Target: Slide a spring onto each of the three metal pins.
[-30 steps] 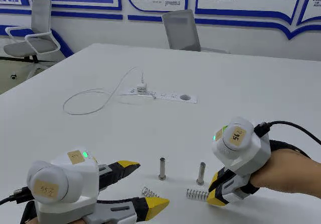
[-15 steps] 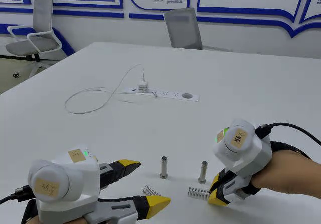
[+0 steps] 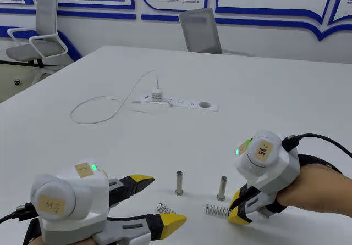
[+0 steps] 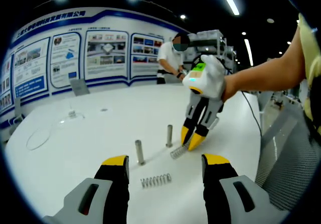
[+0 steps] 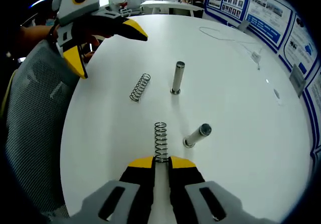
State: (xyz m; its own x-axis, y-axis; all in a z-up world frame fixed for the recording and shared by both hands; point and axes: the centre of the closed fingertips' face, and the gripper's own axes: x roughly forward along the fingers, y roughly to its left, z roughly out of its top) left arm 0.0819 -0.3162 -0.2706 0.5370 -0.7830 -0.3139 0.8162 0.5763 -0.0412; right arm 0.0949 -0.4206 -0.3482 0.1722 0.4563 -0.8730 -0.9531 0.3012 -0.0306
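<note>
Our right gripper (image 5: 160,161) is closed on one end of a spring (image 5: 160,139), lower centre of its view, beside a pin (image 5: 196,135). We judge it light, easily bent: hold near the end. Meanwhile our left gripper (image 4: 165,166) stands open.

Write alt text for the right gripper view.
The right gripper pinches one end of a spring, next to a pin on a white table. Beyond are a second pin and a loose spring; the left gripper hangs open at upper left.
</note>
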